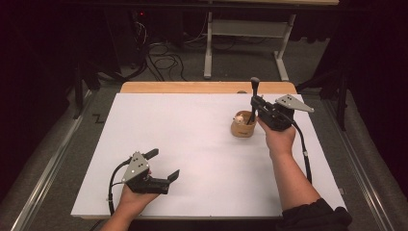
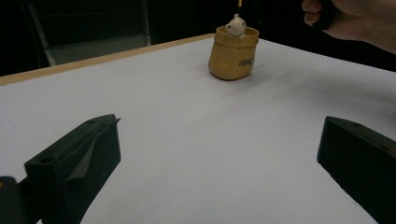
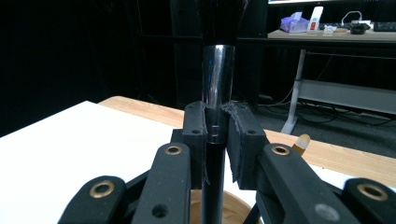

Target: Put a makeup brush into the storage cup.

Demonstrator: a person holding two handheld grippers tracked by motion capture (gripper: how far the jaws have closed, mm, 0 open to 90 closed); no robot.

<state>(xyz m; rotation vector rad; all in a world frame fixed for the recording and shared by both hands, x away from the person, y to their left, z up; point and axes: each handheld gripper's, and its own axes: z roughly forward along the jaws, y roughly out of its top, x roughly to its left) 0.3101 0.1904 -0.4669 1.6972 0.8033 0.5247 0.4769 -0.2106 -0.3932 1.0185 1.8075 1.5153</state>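
Two grippers: the right gripper [image 1: 256, 107] clamps an upright brush [image 3: 215, 116], seemingly over the pot [image 1: 243, 124]; the left gripper [image 1: 162, 166] rests wide open, empty.

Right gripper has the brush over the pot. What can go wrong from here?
1. The small tan sack-shaped pot stands free on the white table sheet; the left gripper rests open far from it, so a sideways nudge from the black-handled makeup brush may tip it.
2. The right gripper clamps the brush near its silver ferrule, leaving a long handle below that might swing.
3. The white figurine on the rim could block entry.
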